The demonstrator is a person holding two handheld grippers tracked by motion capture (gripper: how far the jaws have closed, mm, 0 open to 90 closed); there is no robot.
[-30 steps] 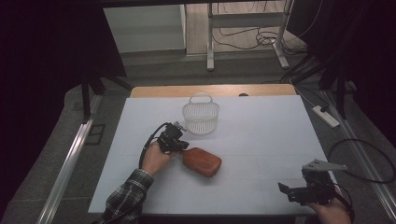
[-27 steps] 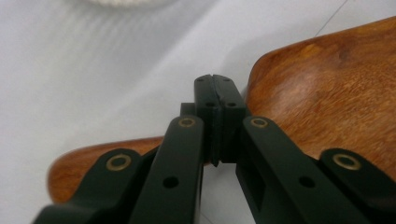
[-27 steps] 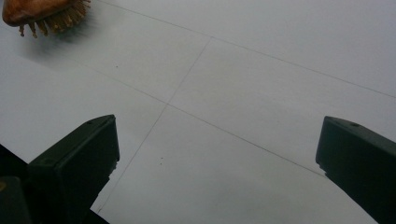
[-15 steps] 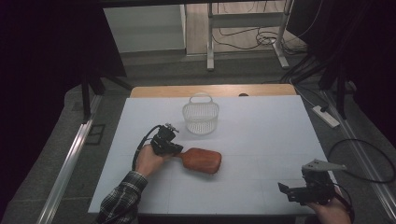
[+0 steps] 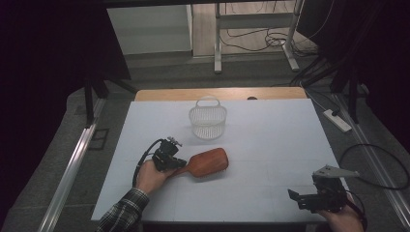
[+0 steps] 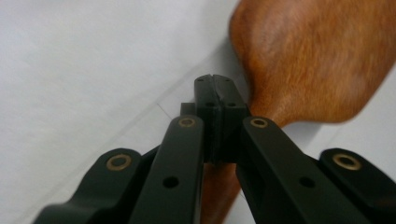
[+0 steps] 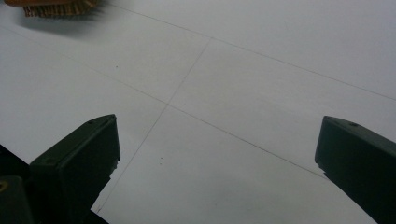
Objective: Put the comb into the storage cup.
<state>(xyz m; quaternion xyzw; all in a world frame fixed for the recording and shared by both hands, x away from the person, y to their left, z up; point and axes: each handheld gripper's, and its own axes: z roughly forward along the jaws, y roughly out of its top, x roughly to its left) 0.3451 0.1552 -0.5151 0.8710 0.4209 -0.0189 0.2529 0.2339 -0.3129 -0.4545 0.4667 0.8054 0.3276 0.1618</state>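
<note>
Two claws are in use at the bench. Left claw (image 5: 178,166): jaws brought together on the narrow handle of the wooden hairbrush (image 5: 208,163). In the left gripper view the left claw (image 6: 216,88) has its black pads meeting at the tips, with the brown handle passing beneath them and the broad brush (image 6: 317,56) head spreading beyond to the upper right. The person's left hand (image 5: 151,176), in a plaid sleeve (image 5: 121,215), carries this claw near the front left part of the bench (image 5: 270,135), and a black cable loops from it.

Hairbrush position: left of centre on the white bench top, head pointing right and a little away from the person, smooth wooden back uppermost. Whether the head rests on the surface or is slightly raised cannot be told from the high view.

Right claw (image 5: 295,197): jaws standing wide apart, nothing between them. In the right gripper view the right claw (image 7: 217,158) shows bare bench surface (image 7: 261,70) between the two pads, crossed by thin pencil-like lines, with the bristle edge of the brush (image 7: 56,7) at the top left corner. It sits at the front right corner of the bench, well apart from the brush, with its grey plate on top.

White wire basket (image 5: 208,121): upright, behind the brush head toward the far edge, near but not touching it.
</note>
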